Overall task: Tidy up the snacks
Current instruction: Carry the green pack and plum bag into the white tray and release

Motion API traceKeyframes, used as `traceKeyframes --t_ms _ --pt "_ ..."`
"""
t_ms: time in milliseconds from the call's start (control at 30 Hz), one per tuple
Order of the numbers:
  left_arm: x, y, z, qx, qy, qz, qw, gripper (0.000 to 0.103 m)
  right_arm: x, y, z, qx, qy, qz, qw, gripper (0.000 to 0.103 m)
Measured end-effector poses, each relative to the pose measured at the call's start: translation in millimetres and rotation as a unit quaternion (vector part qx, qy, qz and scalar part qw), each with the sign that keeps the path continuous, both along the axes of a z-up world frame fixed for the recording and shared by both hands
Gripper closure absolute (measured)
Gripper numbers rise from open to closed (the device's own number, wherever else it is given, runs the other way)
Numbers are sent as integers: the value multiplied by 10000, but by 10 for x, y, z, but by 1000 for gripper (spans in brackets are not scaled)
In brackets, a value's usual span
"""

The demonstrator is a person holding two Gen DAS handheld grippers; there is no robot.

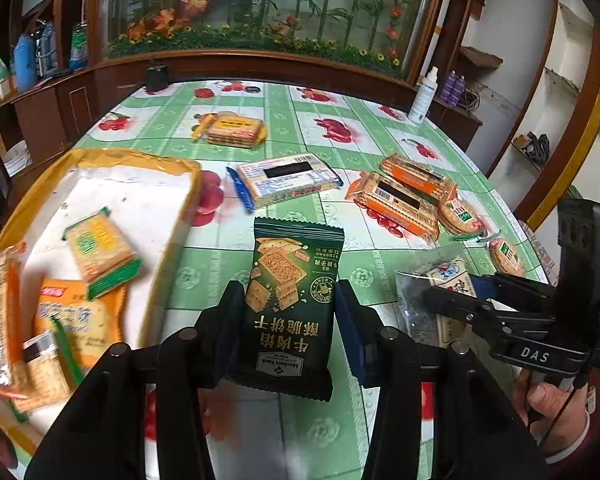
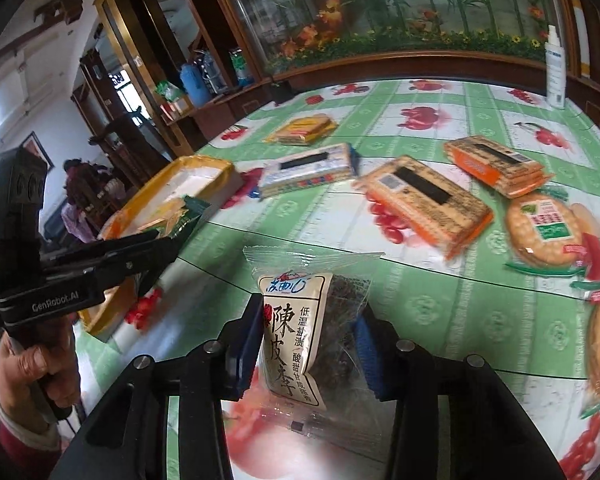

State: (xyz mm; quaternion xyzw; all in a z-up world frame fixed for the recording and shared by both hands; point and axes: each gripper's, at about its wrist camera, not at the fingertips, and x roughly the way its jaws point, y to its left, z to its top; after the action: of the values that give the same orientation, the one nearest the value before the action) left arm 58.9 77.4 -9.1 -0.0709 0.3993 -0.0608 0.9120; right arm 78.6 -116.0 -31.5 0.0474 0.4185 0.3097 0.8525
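My left gripper (image 1: 290,300) is shut on a dark green cracker packet (image 1: 292,304), held above the table just right of a yellow-rimmed tray (image 1: 180,176). The tray holds several snack packets (image 1: 100,256). My right gripper (image 2: 308,320) is shut on a clear bag of dried plums with a white label (image 2: 300,332), held above the table. The right gripper also shows in the left wrist view (image 1: 452,300), low at the right. The left gripper shows in the right wrist view (image 2: 168,240), next to the tray (image 2: 204,168).
On the green fruit-print tablecloth (image 1: 340,248) lie a yellow biscuit pack (image 1: 232,128), a blue-ended cracker pack (image 1: 284,180), two orange cracker packs (image 1: 400,200), and round cracker packs (image 1: 460,216). A white spray bottle (image 1: 424,96) stands at the far right edge. A dark wooden cabinet stands behind.
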Motion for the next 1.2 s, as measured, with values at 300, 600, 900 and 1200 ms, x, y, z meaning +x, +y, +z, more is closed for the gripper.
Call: traceKeyframes --t_ms 300,600,900,1200 --pt "-266 190 191 169 -367 418 9983 59 -64 215 139 324 -72 196 9993 61" --pt "-452 453 292 436 -585 926 9930 59 -122 513 385 446 -306 495 9973 61" --pt "-592 806 257 548 -589 1429 9865 59 -130 1114 650 646 -510 980 9918 61" --pt "-605 1121 156 501 -492 1730 9824 59 -61 1819 664 789 -424 1428 9857 61"
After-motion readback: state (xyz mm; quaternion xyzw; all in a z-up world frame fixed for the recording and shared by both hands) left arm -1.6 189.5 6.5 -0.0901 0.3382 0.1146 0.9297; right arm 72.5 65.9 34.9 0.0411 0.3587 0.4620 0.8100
